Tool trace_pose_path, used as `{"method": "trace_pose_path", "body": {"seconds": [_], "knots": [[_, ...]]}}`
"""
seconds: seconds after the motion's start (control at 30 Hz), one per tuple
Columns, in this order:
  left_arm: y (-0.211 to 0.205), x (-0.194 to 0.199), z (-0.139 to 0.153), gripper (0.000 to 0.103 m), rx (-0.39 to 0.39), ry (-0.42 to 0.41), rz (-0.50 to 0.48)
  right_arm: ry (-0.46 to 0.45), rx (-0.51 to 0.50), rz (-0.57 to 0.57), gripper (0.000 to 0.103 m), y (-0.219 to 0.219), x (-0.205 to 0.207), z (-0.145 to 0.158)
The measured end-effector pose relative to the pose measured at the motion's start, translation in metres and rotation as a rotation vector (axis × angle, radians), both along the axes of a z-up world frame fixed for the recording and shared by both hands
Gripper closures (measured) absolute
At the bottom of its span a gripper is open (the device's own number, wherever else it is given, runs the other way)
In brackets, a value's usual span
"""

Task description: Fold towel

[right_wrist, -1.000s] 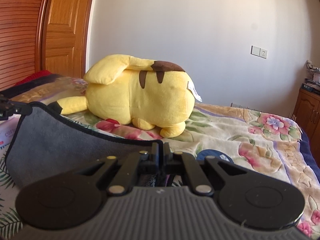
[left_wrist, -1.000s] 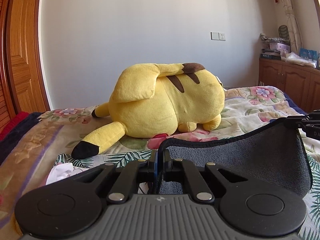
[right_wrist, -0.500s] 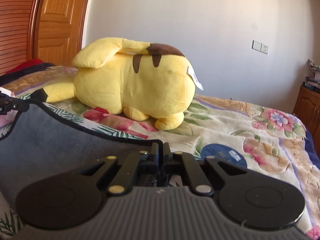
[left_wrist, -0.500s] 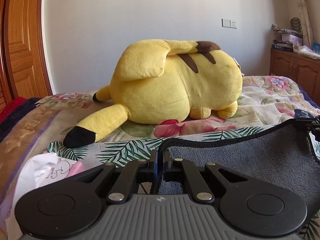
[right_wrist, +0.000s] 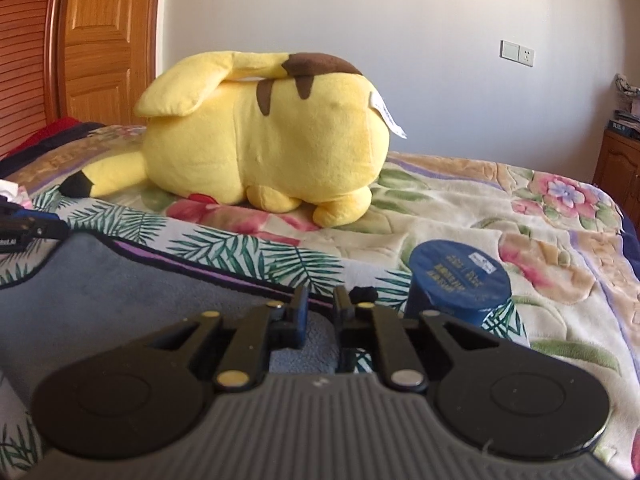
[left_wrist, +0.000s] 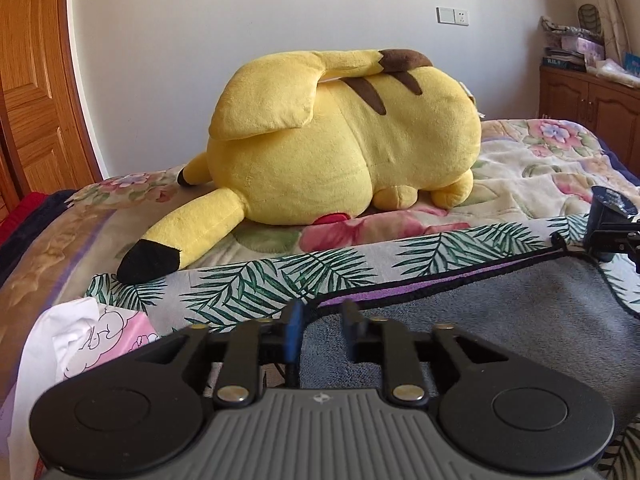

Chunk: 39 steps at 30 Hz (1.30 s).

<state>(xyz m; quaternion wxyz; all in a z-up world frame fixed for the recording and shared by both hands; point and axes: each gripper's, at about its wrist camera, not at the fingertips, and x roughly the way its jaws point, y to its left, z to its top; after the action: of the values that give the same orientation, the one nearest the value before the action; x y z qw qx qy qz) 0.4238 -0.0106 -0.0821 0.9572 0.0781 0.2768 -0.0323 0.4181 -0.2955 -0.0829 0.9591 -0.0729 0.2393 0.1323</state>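
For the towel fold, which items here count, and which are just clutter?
Job:
grey towel
left tool
right tool

Lying about:
yellow plush toy
blue tub
white and pink cloth

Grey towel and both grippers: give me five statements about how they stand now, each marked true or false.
1. The left gripper is open. True.
2. The right gripper is shut on the grey towel. False: its jaws stand apart.
3. The towel lies on the leaf-print sheet. True.
4. The yellow plush lies on the towel. False: it lies beyond it, on the floral blanket.
5. The blue round container stands left of the right gripper. False: right.
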Motion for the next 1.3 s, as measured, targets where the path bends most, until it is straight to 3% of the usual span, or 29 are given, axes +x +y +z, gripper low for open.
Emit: {"method": "trace_pose_path", "body": {"seconds": [0.03, 0.07, 0.47, 0.87, 1.07, 1.3], "knots": [[-0.001, -0.003, 0.003, 0.079, 0.0, -0.004, -0.003, 0.001, -0.003, 0.003, 0.089, 0.0, -0.002, 0.003], [-0.002, -0.006, 0.007, 0.077, 0.001, -0.008, -0.004, 0.0, -0.005, 0.006, 0.089, 0.001, -0.004, 0.007], [-0.012, -0.056, 0.045, 0.073, -0.026, 0.029, -0.041, 0.005, 0.041, 0.012, 0.089, -0.002, -0.053, 0.053], [-0.014, -0.117, 0.129, 0.066, -0.038, -0.045, -0.075, -0.047, 0.068, 0.005, 0.089, -0.004, -0.105, 0.126], [-0.011, -0.145, 0.153, 0.062, -0.051, -0.068, -0.07, -0.033, 0.075, 0.003, 0.089, 0.0, -0.126, 0.141], [-0.009, -0.172, 0.169, 0.044, -0.024, -0.069, -0.072, -0.023, 0.058, 0.024, 0.088, 0.008, -0.153, 0.146]]}}
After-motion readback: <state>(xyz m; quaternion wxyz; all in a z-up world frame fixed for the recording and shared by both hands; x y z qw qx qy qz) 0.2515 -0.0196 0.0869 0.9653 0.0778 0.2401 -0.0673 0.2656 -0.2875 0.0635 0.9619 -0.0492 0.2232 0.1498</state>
